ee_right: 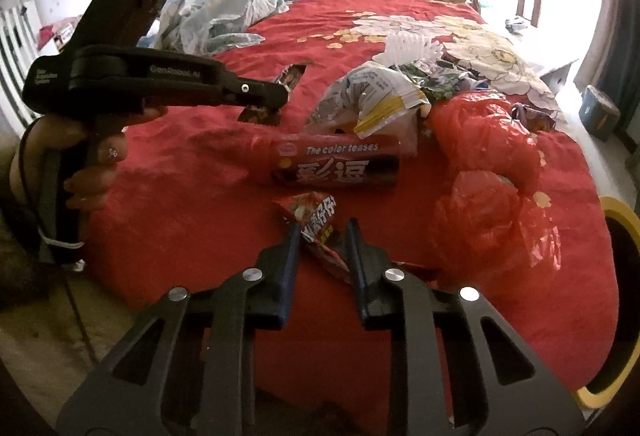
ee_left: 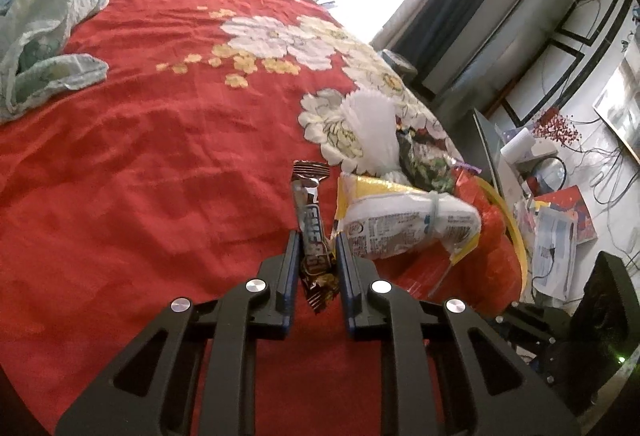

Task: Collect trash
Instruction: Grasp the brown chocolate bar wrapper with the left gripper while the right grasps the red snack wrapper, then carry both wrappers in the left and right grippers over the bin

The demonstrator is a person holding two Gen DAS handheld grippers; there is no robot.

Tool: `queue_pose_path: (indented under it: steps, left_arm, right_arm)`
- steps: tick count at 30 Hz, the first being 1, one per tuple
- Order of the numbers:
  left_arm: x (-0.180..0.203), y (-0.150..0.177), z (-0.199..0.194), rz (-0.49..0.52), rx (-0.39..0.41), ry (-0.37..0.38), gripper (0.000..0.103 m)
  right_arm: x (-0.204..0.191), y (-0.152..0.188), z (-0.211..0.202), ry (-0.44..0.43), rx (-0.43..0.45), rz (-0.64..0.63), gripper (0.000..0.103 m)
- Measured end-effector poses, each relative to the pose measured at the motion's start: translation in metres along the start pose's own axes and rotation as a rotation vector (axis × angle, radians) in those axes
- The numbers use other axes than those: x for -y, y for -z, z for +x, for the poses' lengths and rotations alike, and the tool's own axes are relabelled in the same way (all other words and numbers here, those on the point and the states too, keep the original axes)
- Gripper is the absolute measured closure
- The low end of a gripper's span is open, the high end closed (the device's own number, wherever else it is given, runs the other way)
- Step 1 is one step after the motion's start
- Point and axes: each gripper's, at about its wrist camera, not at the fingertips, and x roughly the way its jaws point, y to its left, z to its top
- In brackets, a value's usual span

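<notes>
We're over a red bedspread with white and yellow flowers [ee_left: 160, 155], and the trash is bunched near its edge: a long brown foil snack-bar wrapper with silver lettering [ee_left: 314, 232], a crumpled white and yellow plastic packet [ee_left: 400, 224], a clear ribbed plastic bag [ee_left: 372, 123] and a dark green patterned wrapper [ee_left: 424, 163] behind it. From the right wrist view we pick out a red cylindrical candy tube printed "The color teases" [ee_right: 340, 163], lying on its side mid-bed, and a loose red plastic bag [ee_right: 488, 171] just beside it, with a yellow-rimmed bin [ee_right: 616, 300] cut off at the frame edge. Our left gripper [ee_left: 316, 236] has its fingers drawn in narrow on the brown wrapper, pinching it at its lower half, the upper end sticking out forward. Our right gripper [ee_right: 322, 232] is clamped on a small red crinkled snack packet with white characters [ee_right: 316, 224], fingers close on both sides. The lettering on the brown wrapper is partly covered by the fingers, and the pale green crumpled cloth [ee_left: 40, 39] is cut off at the left edge.
</notes>
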Motion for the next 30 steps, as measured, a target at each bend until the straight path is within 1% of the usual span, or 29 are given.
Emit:
queue_pose_path:
  steps: [9, 14, 20, 23, 30]
  left_arm:
    - [0.006, -0.009, -0.022, 0.011, 0.059, 0.012, 0.086]
    - [0.016, -0.013, -0.032, 0.032, 0.088, 0.024, 0.086]
    - [0.034, -0.016, -0.040, 0.067, 0.115, 0.036, 0.086]
    - [0.048, -0.018, -0.043, 0.102, 0.133, 0.034, 0.086]
    - [0.071, -0.019, -0.043, 0.137, 0.140, 0.067, 0.086]
  right_arm:
    - [-0.001, -0.006, -0.014, -0.030, 0.053, 0.028, 0.087]
    - [0.004, -0.013, -0.028, -0.036, 0.104, 0.051, 0.087]
    - [0.011, -0.020, -0.045, -0.032, 0.160, 0.069, 0.087]
    - [0.016, -0.023, -0.054, -0.025, 0.185, 0.077, 0.087]
    - [0.036, -0.026, -0.074, 0.003, 0.241, 0.126, 0.087]
